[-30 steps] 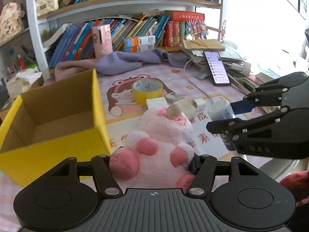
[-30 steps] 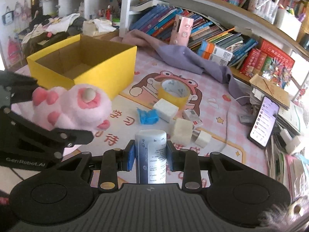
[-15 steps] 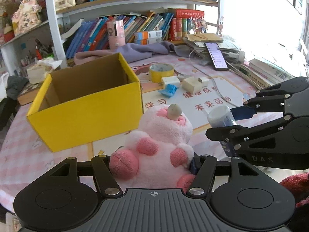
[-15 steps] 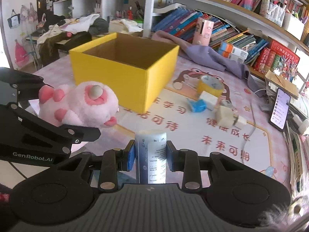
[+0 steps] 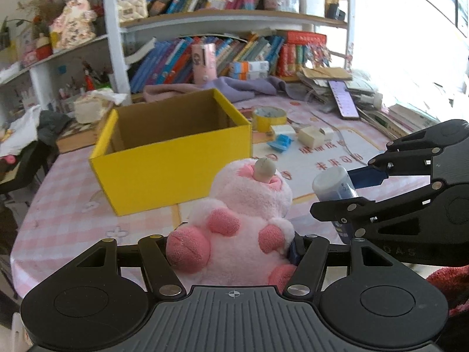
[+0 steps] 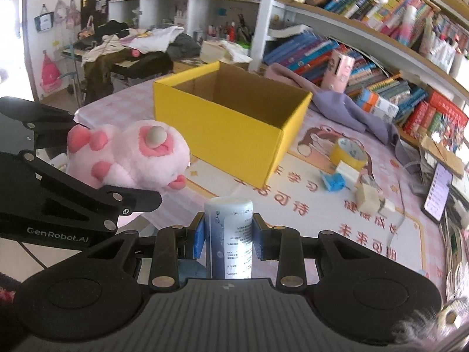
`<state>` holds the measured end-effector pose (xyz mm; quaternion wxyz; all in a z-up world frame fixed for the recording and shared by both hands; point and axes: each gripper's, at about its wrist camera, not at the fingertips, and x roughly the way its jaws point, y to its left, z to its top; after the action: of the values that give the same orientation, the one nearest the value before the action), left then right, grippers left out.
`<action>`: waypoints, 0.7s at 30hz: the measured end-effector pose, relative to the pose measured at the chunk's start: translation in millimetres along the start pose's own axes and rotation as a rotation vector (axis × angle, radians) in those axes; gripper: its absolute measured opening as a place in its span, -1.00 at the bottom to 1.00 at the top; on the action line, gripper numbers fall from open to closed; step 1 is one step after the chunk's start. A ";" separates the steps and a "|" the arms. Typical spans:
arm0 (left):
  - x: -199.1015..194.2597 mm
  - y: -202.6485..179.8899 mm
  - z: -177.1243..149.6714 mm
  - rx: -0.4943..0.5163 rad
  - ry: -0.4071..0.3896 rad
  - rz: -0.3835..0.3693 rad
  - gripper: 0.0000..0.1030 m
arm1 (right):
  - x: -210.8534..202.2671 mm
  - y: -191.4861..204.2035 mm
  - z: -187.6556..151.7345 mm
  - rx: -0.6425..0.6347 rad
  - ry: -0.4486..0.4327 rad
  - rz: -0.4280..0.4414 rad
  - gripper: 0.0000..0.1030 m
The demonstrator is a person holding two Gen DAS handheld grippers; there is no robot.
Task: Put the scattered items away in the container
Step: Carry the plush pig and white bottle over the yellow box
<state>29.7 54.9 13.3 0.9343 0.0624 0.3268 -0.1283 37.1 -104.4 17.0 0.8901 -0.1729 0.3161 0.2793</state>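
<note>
Yellow cardboard box (image 5: 176,158) has dropped farther below us than a second ago; our left gripper (image 5: 234,249) stays clamped on the pink plush (image 5: 243,220), lifted for the drop. From the right wrist, our right gripper (image 6: 228,234) pinches the bottle (image 6: 230,234), raised short of the box too.

I read "GenRobot.AI" in white on my left claw (image 6: 73,176); "DAS" faintly on my right claw (image 5: 351,187). The bottle (image 6: 231,234) label print is too small to read.

The pink plush toy (image 5: 240,223) hides the tips of the left fingers (image 5: 296,252). The bottle's (image 6: 230,240) small print is too tiny to read. The box (image 5: 173,158) floor is hidden.
</note>
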 end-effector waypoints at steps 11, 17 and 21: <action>-12.3 34.6 33.3 0.015 -0.096 0.065 0.22 | 3.1 5.3 50.8 -0.070 -0.100 0.017 -0.41; -2.2 46.2 70.0 0.038 -0.166 0.090 0.22 | 8.9 -14.3 94.7 -0.079 -0.184 0.010 -0.41; 16.3 52.1 91.2 0.063 -0.184 0.110 0.22 | 25.8 -28.2 121.0 -0.088 -0.225 0.010 -0.41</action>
<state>110.8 83.4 75.8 0.9635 0.0978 0.2317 -0.0920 127.2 -57.9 93.2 0.9101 -0.1777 0.2025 0.3148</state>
